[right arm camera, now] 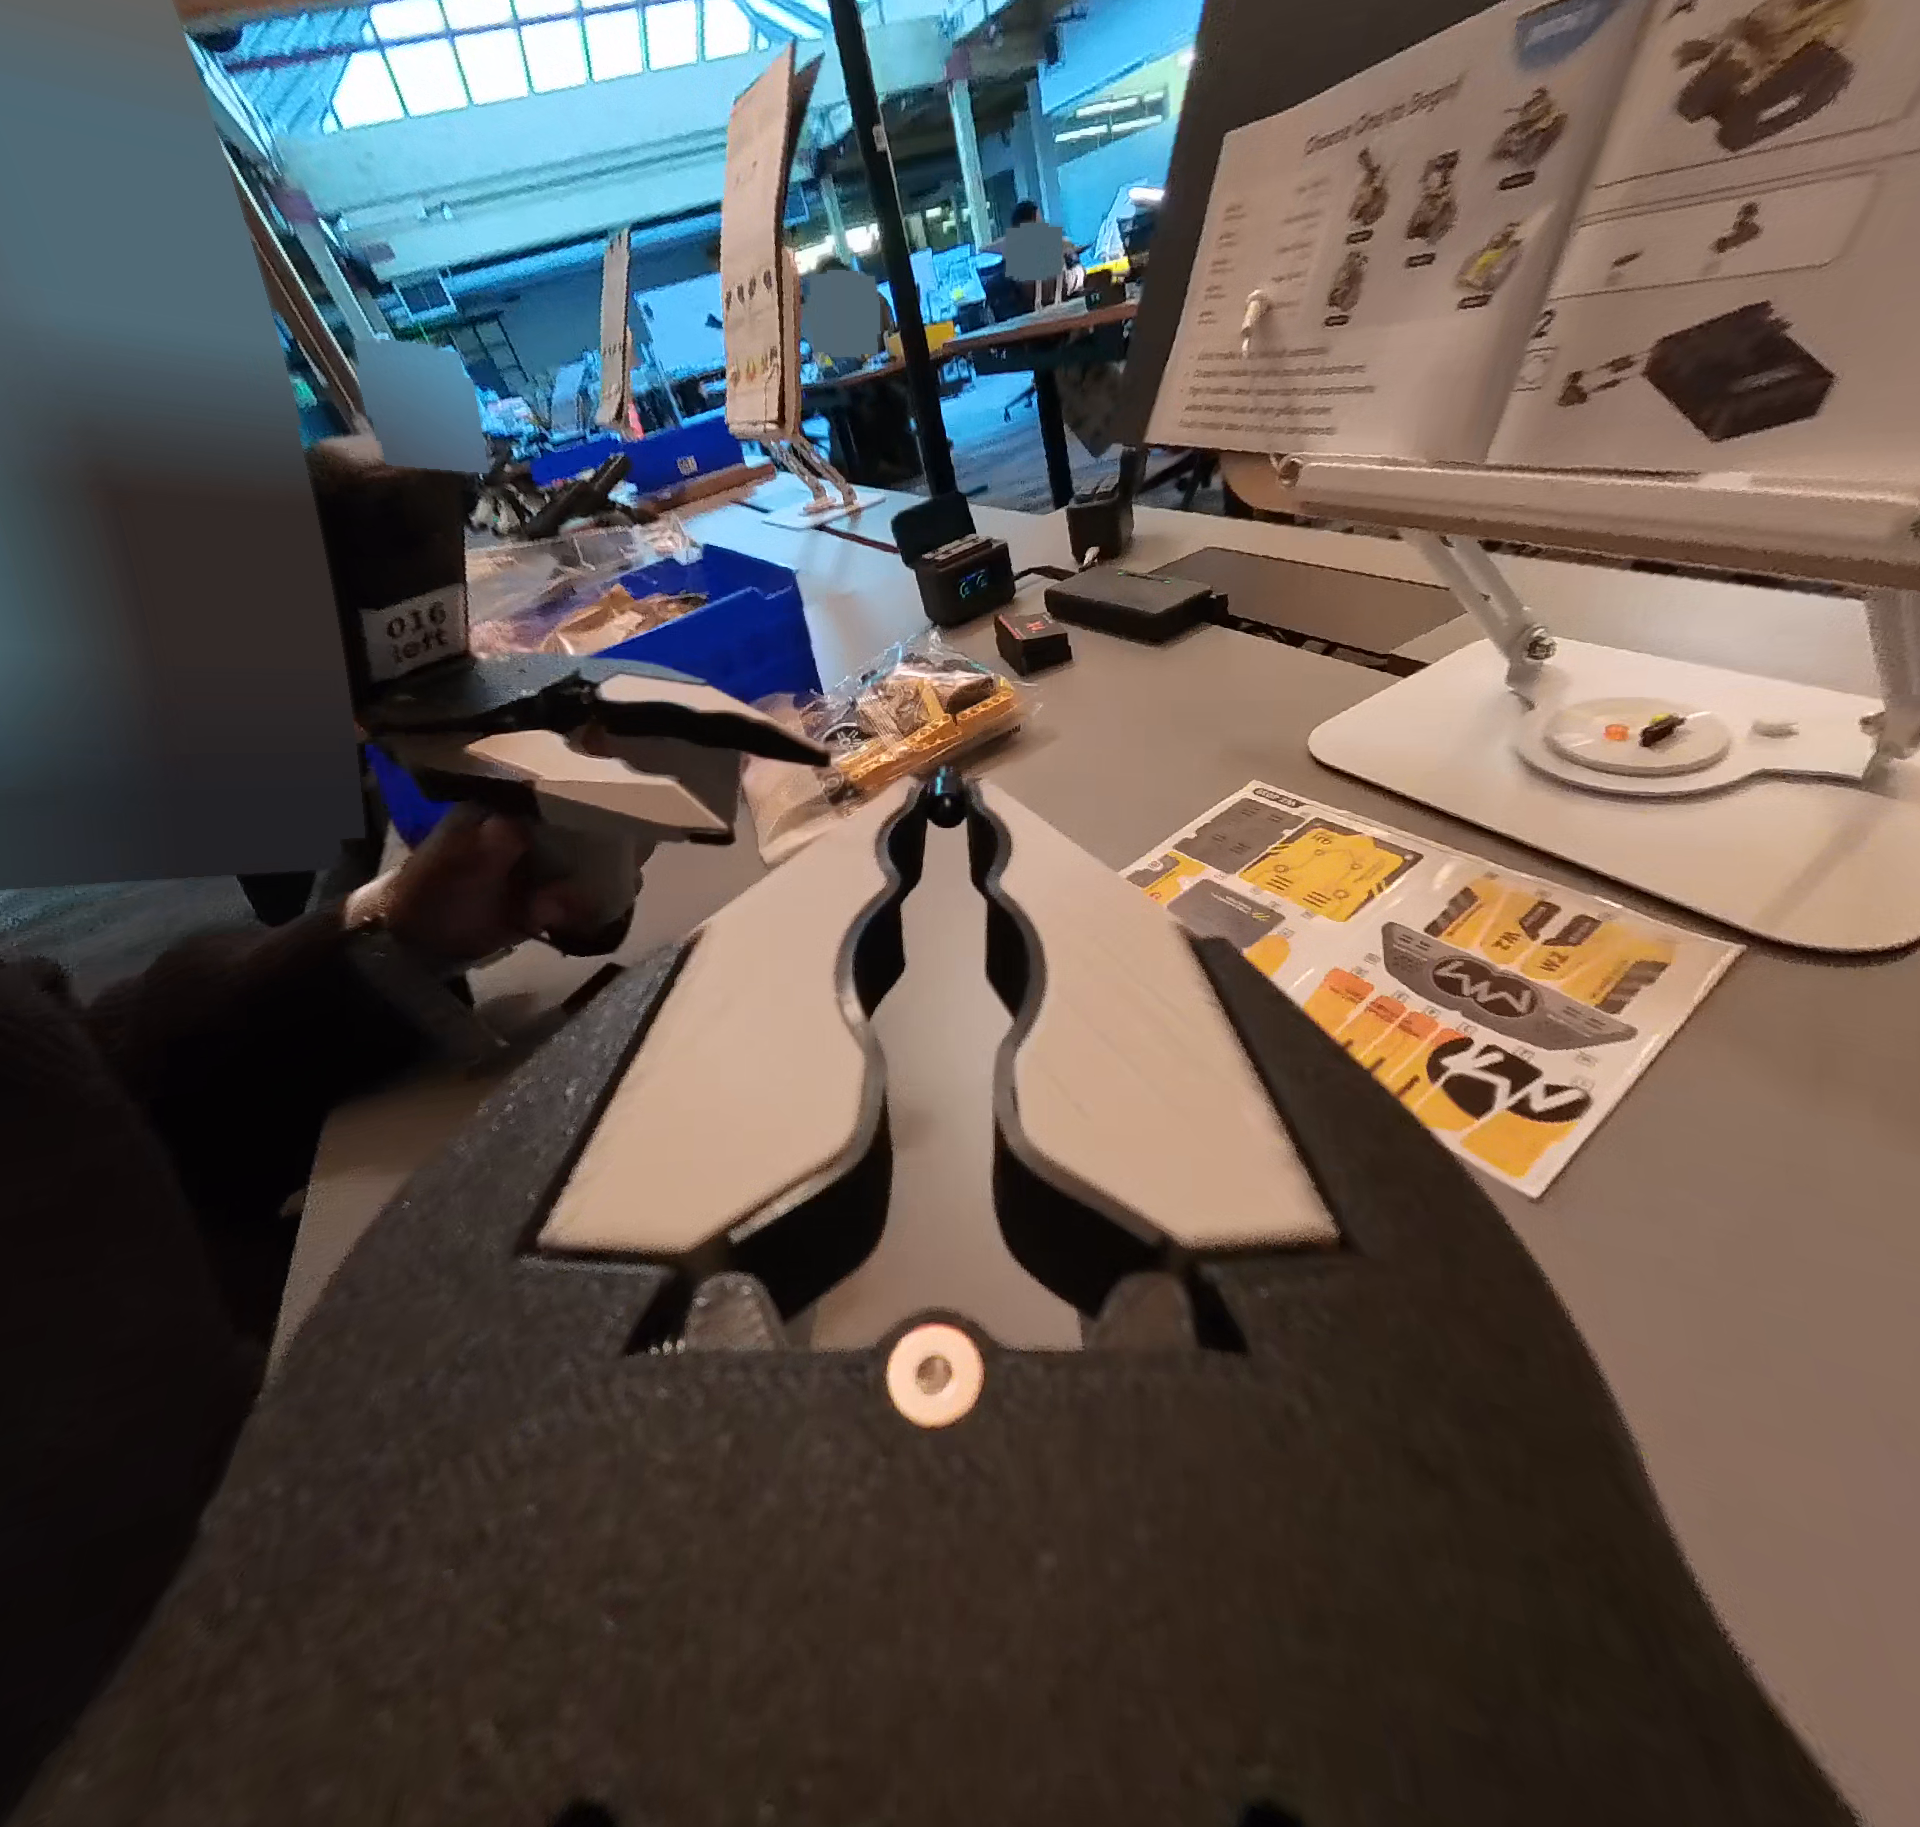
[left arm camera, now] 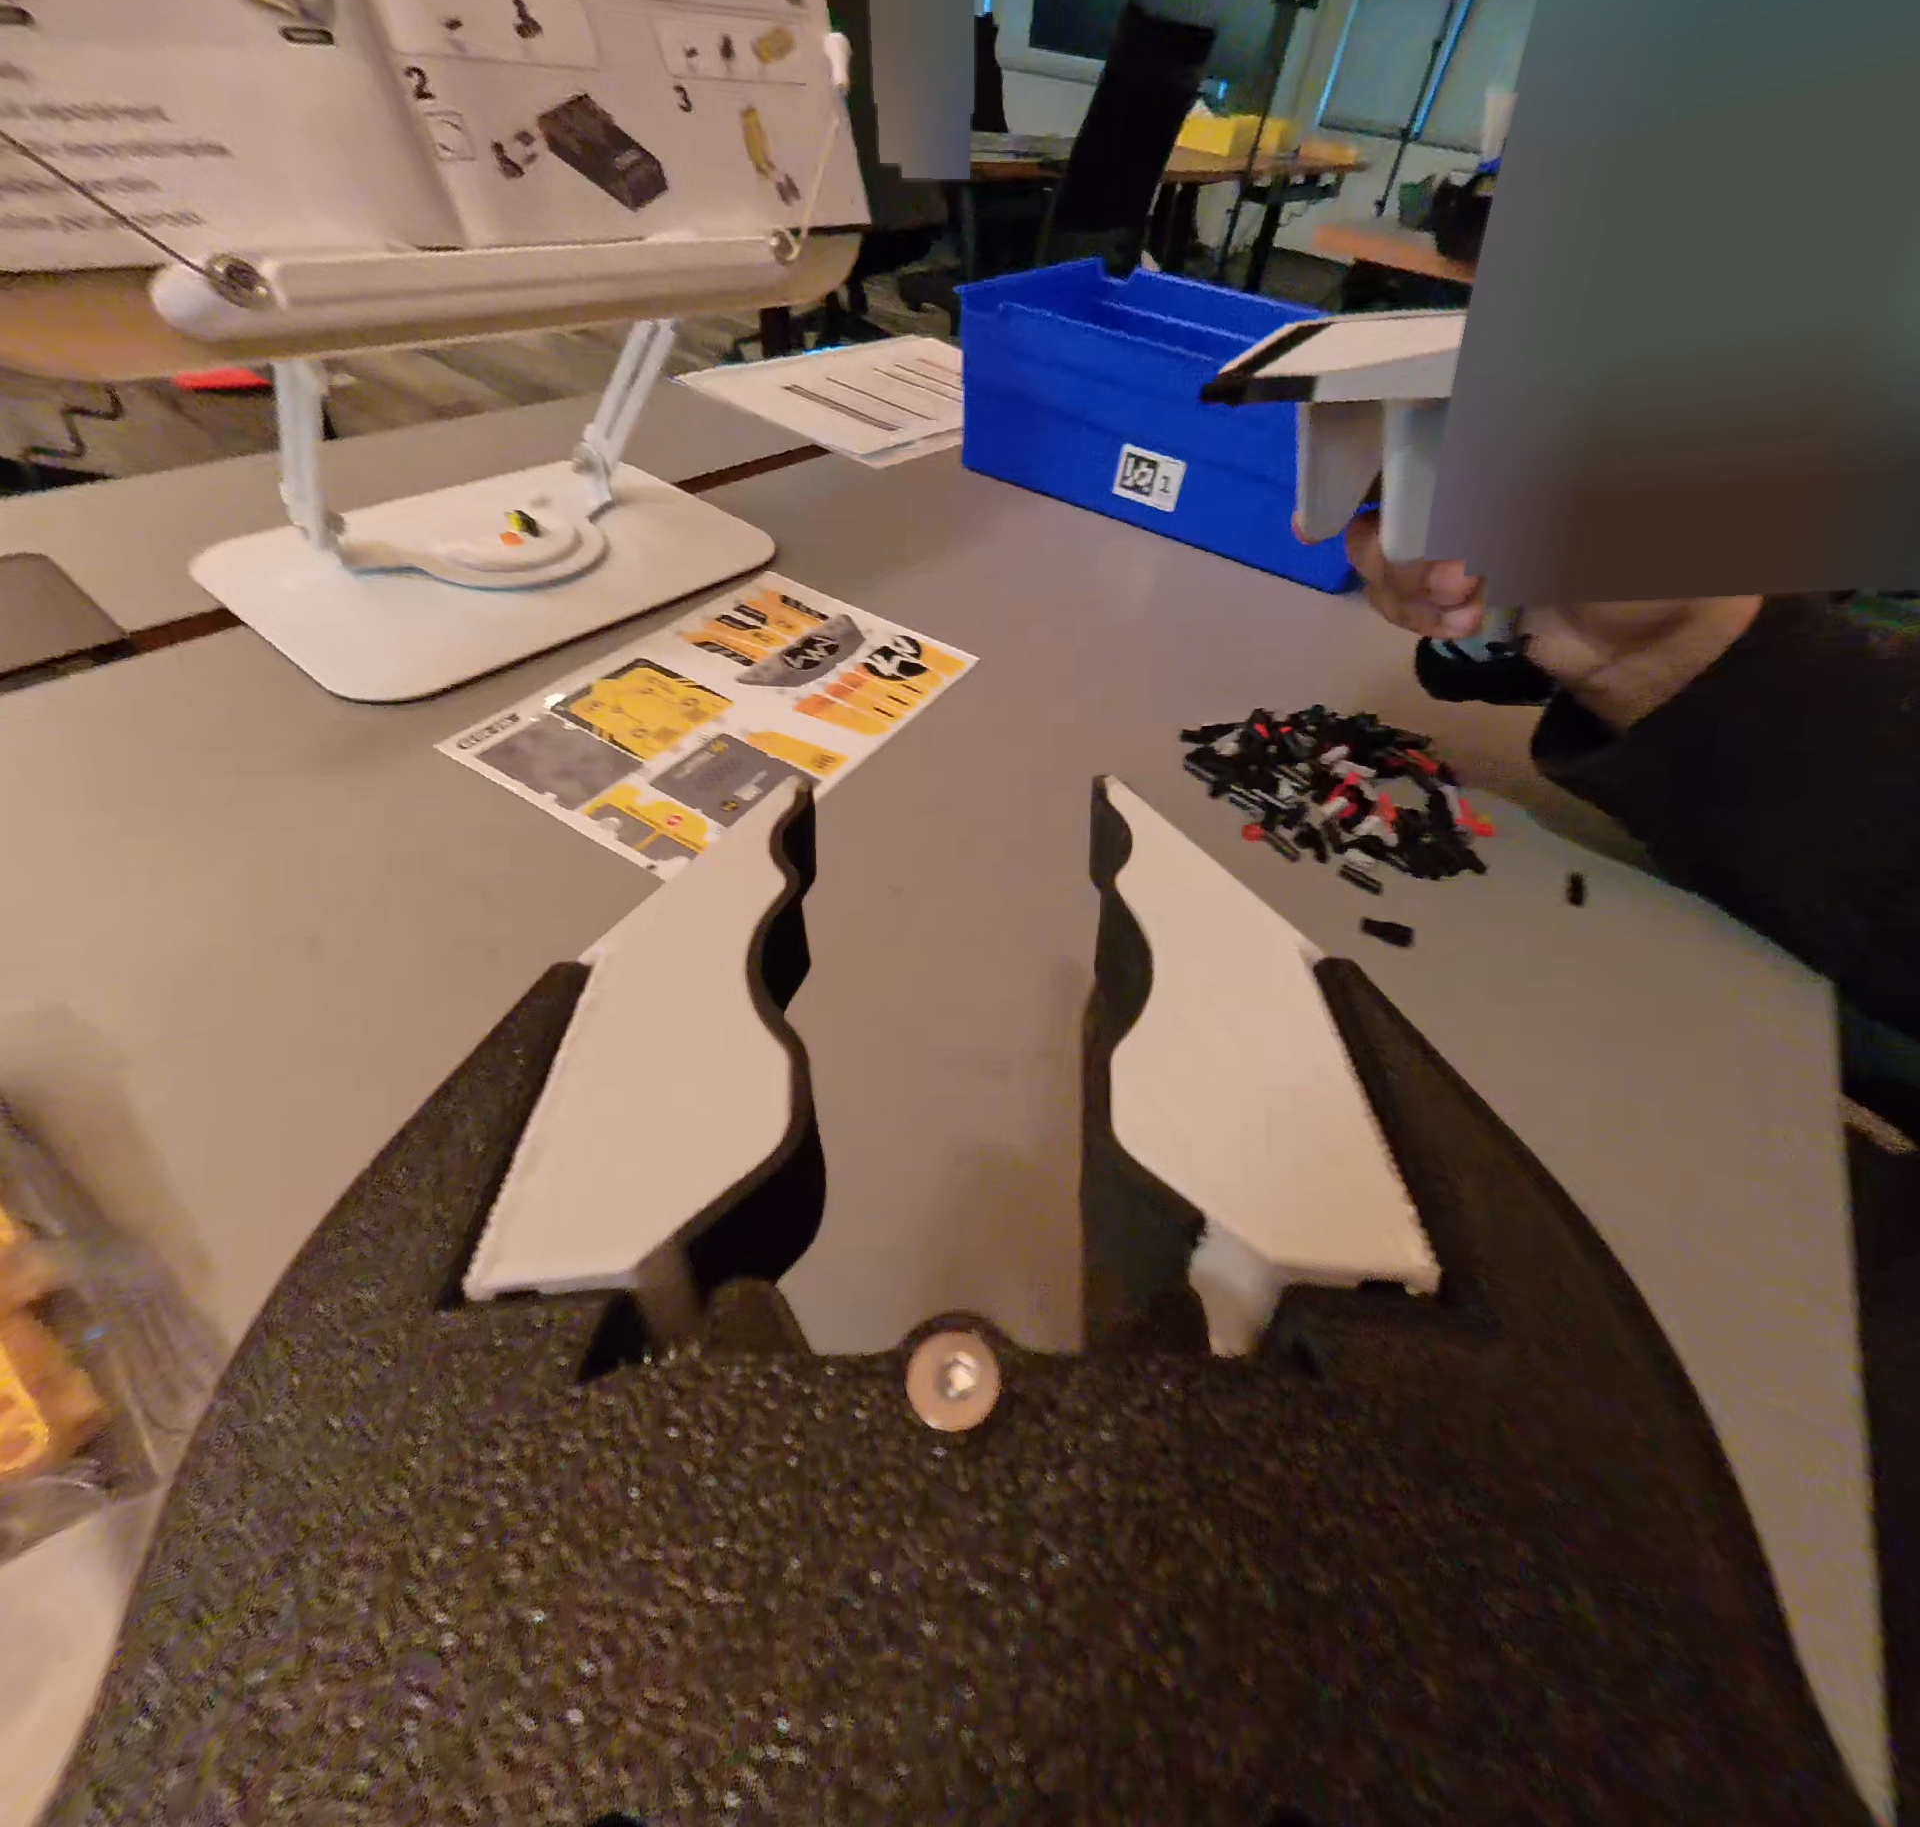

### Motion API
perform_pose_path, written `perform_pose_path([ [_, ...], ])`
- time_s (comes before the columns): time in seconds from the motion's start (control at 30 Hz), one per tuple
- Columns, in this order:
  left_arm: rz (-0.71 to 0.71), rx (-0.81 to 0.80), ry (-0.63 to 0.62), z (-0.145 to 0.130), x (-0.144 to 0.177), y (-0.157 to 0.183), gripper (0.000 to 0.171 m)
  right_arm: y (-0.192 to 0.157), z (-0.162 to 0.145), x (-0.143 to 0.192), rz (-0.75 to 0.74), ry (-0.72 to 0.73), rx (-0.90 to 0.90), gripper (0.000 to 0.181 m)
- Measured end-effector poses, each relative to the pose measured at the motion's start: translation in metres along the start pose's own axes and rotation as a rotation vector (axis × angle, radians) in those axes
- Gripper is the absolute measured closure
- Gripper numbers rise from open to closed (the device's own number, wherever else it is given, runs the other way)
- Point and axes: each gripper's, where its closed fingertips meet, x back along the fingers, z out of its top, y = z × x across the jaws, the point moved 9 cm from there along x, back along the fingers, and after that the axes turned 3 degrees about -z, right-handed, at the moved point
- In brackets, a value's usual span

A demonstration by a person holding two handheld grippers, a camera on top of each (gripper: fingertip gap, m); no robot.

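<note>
— Right, so where does the left gripper (left arm camera: 951, 801) stand?
— It hangs over the bare grey table (left arm camera: 312, 894) with its jaws wide apart and nothing between them. Its left finger lies over the near corner of a sticker sheet (left arm camera: 717, 717).
— And the right gripper (right arm camera: 943, 806)?
— Its jaws are drawn nearly together, pinching a small black piece (right arm camera: 943, 801) at the tips. That gripper is held above the table, with a clear bag of yellow parts (right arm camera: 914, 717) lying beyond it.
— What else lies about?
— A heap of small black, red and white pins (left arm camera: 1340, 790) sits right of the left gripper, a few stray ones near it. Behind stands a blue bin (left arm camera: 1091, 406), and a white book stand (left arm camera: 468, 593) holds an open instruction booklet (left arm camera: 416, 63). The left wrist view also shows a hand (left arm camera: 1423, 582) gripping the right gripper's handle.
</note>
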Motion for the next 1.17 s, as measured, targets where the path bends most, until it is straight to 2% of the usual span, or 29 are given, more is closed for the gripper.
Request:
perform_pose_path([
  [0.13, -0.018, -0.058, 0.022, -0.005, 0.001, -0.001, 0.119, 0.015, -0.011, 0.017, 0.002, 0.057, -0.099, 0.174],
  [0.23, 0.113, -0.16, 0.102, -0.006, 0.015, -0.003, 0.12, 0.028, -0.01, 0.031, 0.035, 0.1, -0.227, 0.174],
  [0.3, 0.129, -0.138, 0.102, -0.008, 0.018, -0.007, 0.12, 0.033, -0.007, 0.039, 0.051, 0.145, -0.283, 0.175],
  [0.37, 0.142, -0.095, 0.065, -0.012, 0.016, -0.014, 0.12, 0.034, -0.009, 0.042, -0.024, 0.101, -0.213, 0.174],
  [0.43, 0.166, -0.072, 0.032, -0.016, 0.013, -0.021, 0.12, 0.031, -0.014, 0.041, -0.129, 0.0, -0.044, 0.174],
  [0.5, 0.172, -0.051, 0.0, -0.021, 0.009, -0.025, 0.12, 0.025, -0.016, 0.041, -0.162, -0.036, 0.05, 0.174],
  [0.6, 0.165, -0.014, -0.026, -0.022, 0.005, -0.03, 0.12, 0.022, -0.016, 0.046, -0.161, -0.033, 0.066, 0.174],
  [0.67, 0.157, 0.02, -0.039, -0.022, 0.004, -0.034, 0.12, 0.029, -0.017, 0.053, -0.214, -0.032, 0.081, 0.174],
  [0.8, 0.151, 0.062, -0.043, -0.023, 0.004, -0.038, 0.12, 0.041, -0.022, 0.061, -0.268, -0.03, 0.055, 0.174],
  [1.17, 0.14, 0.083, -0.089, -0.025, -0.001, -0.041, 0.12, 0.048, -0.031, 0.054, -0.134, 0.045, -0.162, 0.174],
])
